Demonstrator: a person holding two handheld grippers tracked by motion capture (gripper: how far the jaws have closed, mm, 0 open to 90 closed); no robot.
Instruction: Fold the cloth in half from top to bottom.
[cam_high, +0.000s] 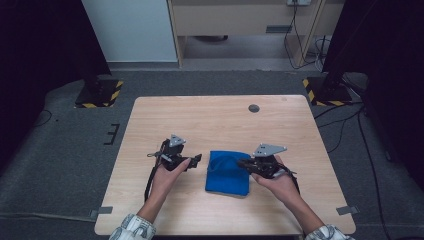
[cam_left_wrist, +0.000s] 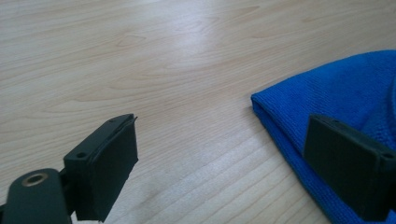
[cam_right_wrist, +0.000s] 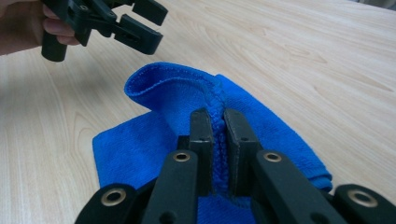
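A folded blue cloth (cam_high: 227, 172) lies on the wooden table (cam_high: 220, 120), between the two hands. My right gripper (cam_right_wrist: 215, 119) is shut on the cloth's hemmed edge (cam_right_wrist: 217, 140) and lifts a fold of it off the pile; in the high view the right gripper (cam_high: 243, 163) reaches in from the cloth's right side. My left gripper (cam_high: 196, 160) stands open just left of the cloth, low over the table. In the left gripper view one finger (cam_left_wrist: 109, 163) is over bare wood and the other finger (cam_left_wrist: 350, 163) is in front of the cloth (cam_left_wrist: 336, 98).
A round grommet hole (cam_high: 254, 108) sits near the table's far edge. Tape tabs (cam_high: 101, 211) mark the near corners. Dark stands with striped bases (cam_high: 100, 92) flank the table on a grey floor.
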